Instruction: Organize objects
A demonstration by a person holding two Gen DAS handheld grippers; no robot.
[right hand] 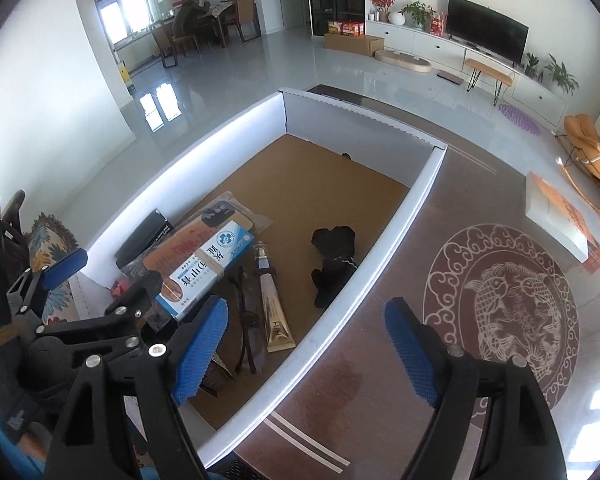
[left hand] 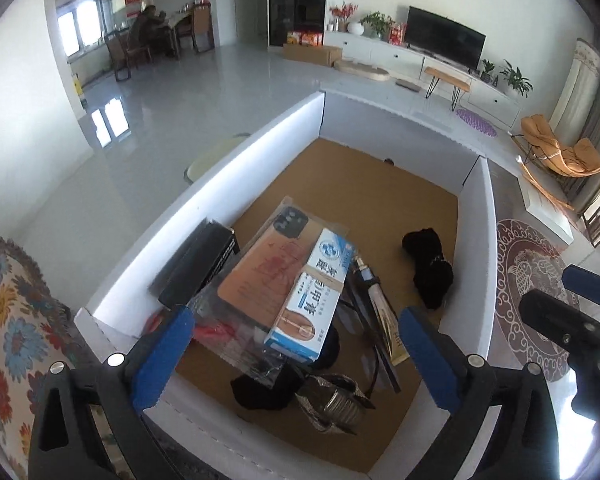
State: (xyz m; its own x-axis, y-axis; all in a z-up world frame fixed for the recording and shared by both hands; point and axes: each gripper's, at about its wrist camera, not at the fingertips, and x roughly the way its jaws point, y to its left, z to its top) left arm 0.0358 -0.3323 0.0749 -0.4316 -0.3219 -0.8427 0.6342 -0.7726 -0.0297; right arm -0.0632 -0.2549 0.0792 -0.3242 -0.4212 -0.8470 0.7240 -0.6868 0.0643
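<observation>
My left gripper (left hand: 296, 354) and right gripper (right hand: 306, 350) both gape, holding nothing. The box (left hand: 486, 240) on the table (right hand: 380, 380) holds a carton (left hand: 312, 300) and tube (right hand: 272, 312); items beneath are half buried, unclear. Glossy living-room floor (right hand: 300, 72) beyond.

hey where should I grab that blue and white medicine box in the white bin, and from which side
Grip the medicine box across its two long sides, near the middle, coming from above. It lies flat atop the pile, over a phone case, so its long edges are exposed and narrow enough. The left gripper is open and closest.
</observation>
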